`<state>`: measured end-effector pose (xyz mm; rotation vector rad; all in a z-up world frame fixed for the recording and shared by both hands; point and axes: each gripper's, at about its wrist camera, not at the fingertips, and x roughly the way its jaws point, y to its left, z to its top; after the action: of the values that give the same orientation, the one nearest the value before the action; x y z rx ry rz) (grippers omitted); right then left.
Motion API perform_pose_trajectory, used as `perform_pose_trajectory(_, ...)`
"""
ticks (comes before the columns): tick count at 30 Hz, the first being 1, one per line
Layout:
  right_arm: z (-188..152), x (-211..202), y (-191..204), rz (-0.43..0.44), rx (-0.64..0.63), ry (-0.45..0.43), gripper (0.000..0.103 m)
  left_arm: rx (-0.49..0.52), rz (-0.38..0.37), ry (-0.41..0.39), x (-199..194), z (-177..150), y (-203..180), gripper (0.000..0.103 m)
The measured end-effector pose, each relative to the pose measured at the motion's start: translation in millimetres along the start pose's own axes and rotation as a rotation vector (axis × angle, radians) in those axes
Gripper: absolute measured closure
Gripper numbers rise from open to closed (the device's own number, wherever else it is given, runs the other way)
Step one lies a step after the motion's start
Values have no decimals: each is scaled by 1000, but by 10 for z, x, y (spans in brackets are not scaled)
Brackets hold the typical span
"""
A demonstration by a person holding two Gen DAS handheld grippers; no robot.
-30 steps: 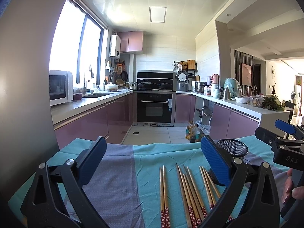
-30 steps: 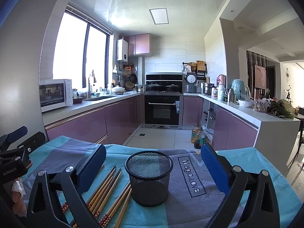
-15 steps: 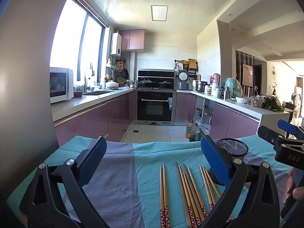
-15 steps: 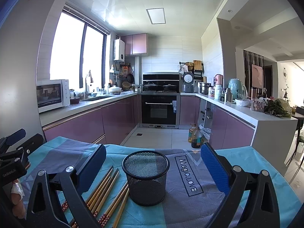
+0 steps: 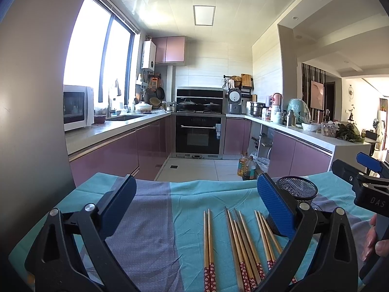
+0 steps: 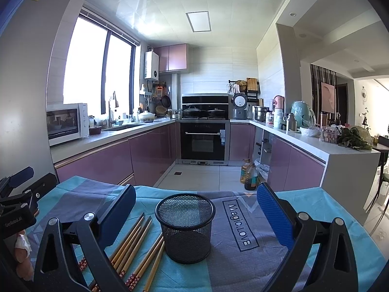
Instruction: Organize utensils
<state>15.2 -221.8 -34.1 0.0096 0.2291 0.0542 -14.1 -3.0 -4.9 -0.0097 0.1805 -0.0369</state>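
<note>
Chopsticks (image 5: 240, 248) lie between the wide-spread left tongs (image 5: 194, 199); right tongs (image 6: 194, 202), also wide, frame the mesh cup (image 6: 186, 226).

Black triangular frames with silver screws and blue textured pads (image 5: 274, 206) are seen on the left gripper (image 5: 194, 204) and the right gripper (image 6: 194, 209)
</note>
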Motion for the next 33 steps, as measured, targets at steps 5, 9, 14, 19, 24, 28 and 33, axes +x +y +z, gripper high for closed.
perform_pose_trajectory(5, -6, -6, -5, 0, 2, -1, 7, -1, 0, 1, 4, 2, 2, 5)
perform_pose_trajectory(9, -6, -5, -2, -2, 1, -1, 6, -1, -1, 2, -1, -1, -6, 5)
perform_pose_trajectory(14, -3, 0, -4, -2, 1, 0, 6, -1, -1, 4, 3, -15, -18, 5)
perform_pose_trajectory(19, -3, -2, -8, 0, 4, -1, 6, -1, -1, 4, 3, -12, -23, 5)
perform_pose_trajectory(24, -5, -5, -17, 2, 4, 0, 6, -1, -1, 6, 0, -24, -40, 5)
perform_pose_trajectory(28, -6, -6, -20, 3, 5, 5, 6, -2, -2, 9, 20, -14, -44, 5)
perform_pose_trajectory(33, -1, 9, -16, 14, 7, 15, 6, -2, -4, 17, 28, -19, -46, 5)
